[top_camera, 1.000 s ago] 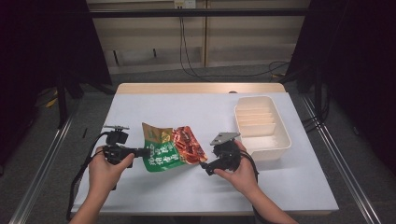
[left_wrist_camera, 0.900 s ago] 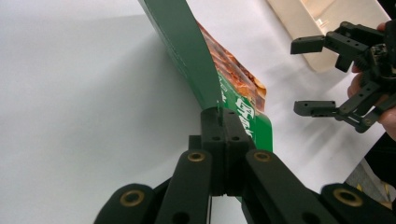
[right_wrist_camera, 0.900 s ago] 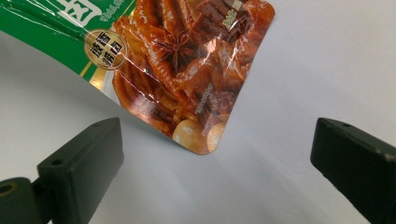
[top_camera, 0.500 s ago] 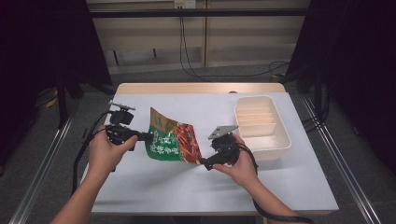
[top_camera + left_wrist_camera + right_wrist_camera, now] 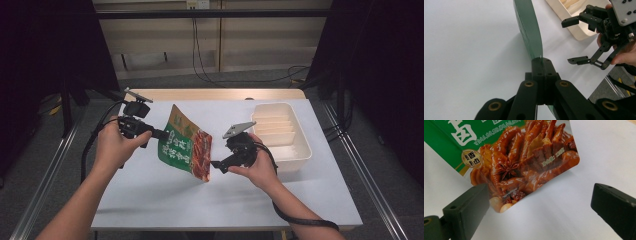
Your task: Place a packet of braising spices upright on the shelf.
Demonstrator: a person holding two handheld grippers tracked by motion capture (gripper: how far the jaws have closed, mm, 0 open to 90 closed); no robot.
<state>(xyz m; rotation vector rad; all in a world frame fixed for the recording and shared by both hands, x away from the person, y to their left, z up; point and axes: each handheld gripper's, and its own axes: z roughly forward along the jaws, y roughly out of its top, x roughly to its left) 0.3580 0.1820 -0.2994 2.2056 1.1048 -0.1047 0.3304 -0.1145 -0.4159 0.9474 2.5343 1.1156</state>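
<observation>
Two claws work one food pouch above the white tabletop. The left claw is clamped shut on the pouch's green edge, seen from the left gripper view as a thin sheet pinched between the closed jaws; the pouch hangs tilted, its lower corner just over or on the tabletop, which of the two cannot be told. The right claw stands wide open just beside the pouch's red lower corner, not touching it; in the right gripper view the printed corner lies ahead between the spread jaws. A cream divided tray sits well apart at the right. The step in hand appears to be taking a second hold: it is best done by bringing the open jaws squarely over the free corner, closing on the flat seam rather than the filled belly, while the left grip keeps the pouch taut. The left hand is raised with its wrist level, claw pointing toward the centre; the right hand is lower, its claw aimed leftward at the pouch.
</observation>
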